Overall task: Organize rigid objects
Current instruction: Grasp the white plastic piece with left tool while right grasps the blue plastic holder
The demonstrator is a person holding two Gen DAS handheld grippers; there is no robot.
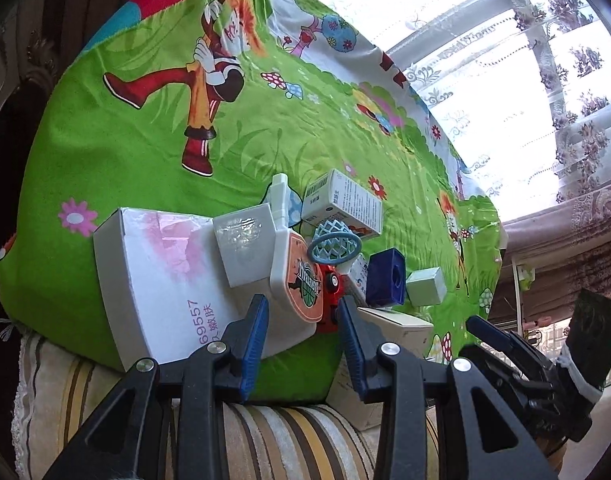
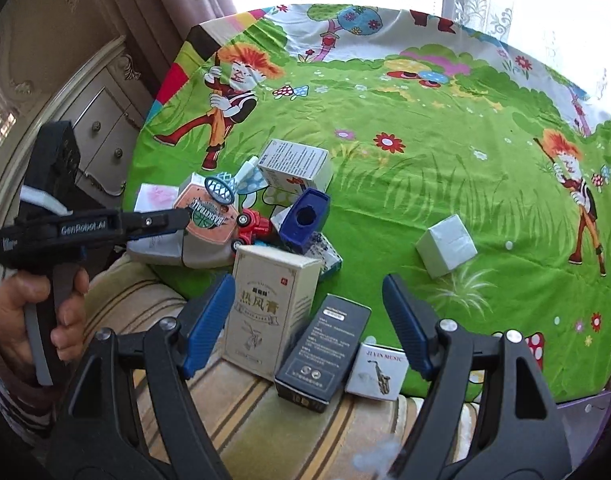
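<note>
Left hand-held gripper hovering part-open, empty, over toy basketball hoop; hoop's long axis running away between pads; right hand-held gripper gaping wide, empty, farther off.

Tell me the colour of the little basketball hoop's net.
Pale blue hoop net, clearest in the left wrist view.

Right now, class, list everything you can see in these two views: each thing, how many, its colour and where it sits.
Basketball hoop toy: one, orange backboard, pale blue net, left of pile.
Toy car: one, red, beside hoop.
Sharpener-like block: one, dark blue, centre of pile.
Cream box: one, upright, near edge.
Black box: one, leaning beside cream box.
Saxophone box: one, white, near edge.
Small box: one, pale green, alone on cloth.
Large white box: one, far left.
Cloth: one, green cartoon print.
Left gripper: open, empty.
Right gripper: open, empty.
Hand: one, on left gripper's handle.
</note>
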